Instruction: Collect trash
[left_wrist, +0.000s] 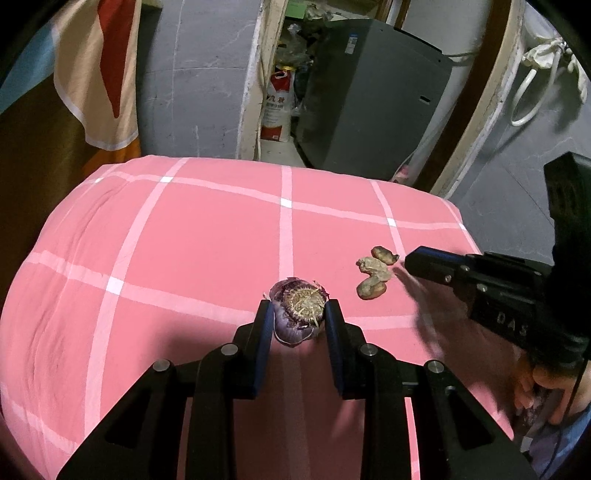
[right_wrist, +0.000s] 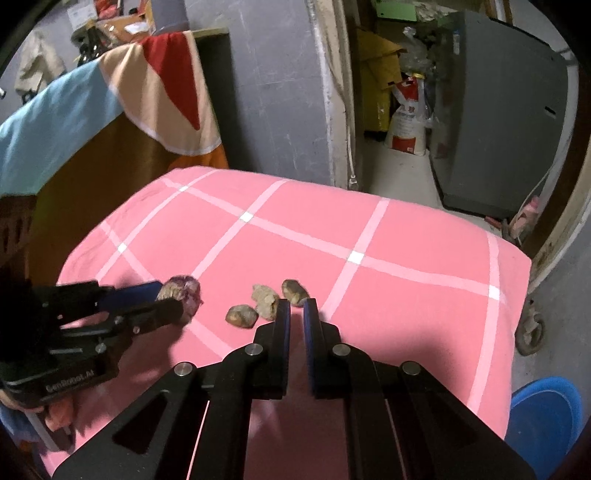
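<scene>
A purple papery bulb (left_wrist: 295, 321) with a dry root end lies on the pink checked cloth (left_wrist: 184, 240). My left gripper (left_wrist: 298, 308) is shut on it, one pad pressing each side. From the right wrist view the same bulb (right_wrist: 184, 288) sits in the left gripper (right_wrist: 168, 299) at the left. Three brown dried scraps (left_wrist: 373, 271) lie close together to the right of the bulb. My right gripper (right_wrist: 296, 304) is shut with nothing between its fingers. Its tips rest just in front of the nearest scrap (right_wrist: 293, 290). In the left wrist view the right gripper (left_wrist: 410, 260) comes in from the right beside the scraps.
A blue bucket (right_wrist: 543, 417) stands on the floor off the cloth's right corner. Behind the cloth are a grey wall, a dark grey cabinet (left_wrist: 369, 103), a white and red sack (left_wrist: 277, 107) and a draped coloured cloth (right_wrist: 159, 85) on the left. A hand (left_wrist: 543, 384) holds the right gripper.
</scene>
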